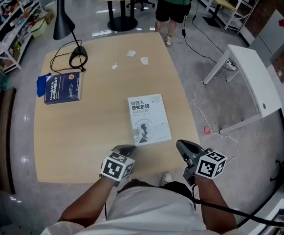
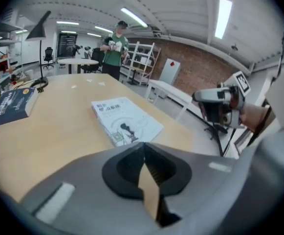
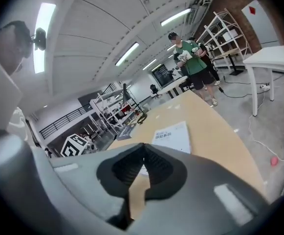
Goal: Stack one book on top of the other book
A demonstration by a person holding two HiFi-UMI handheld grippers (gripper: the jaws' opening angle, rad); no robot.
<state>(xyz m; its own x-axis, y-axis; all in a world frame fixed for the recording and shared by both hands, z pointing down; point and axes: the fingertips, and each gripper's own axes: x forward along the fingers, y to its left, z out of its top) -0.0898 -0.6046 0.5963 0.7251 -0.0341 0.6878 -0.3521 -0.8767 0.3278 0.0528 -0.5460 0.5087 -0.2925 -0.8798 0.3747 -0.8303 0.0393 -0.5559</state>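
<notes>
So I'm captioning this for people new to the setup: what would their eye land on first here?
The white book, lying flat mid-table nearest the person, stands out most against the pale wooden table. Next comes the dark blue book at the far left, near the black lamp. At the near edge, the left gripper and right gripper hang with fingers shut, holding nothing.

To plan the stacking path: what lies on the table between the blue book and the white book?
Nothing; the head view shows bare table between the blue book and the white book.
</notes>
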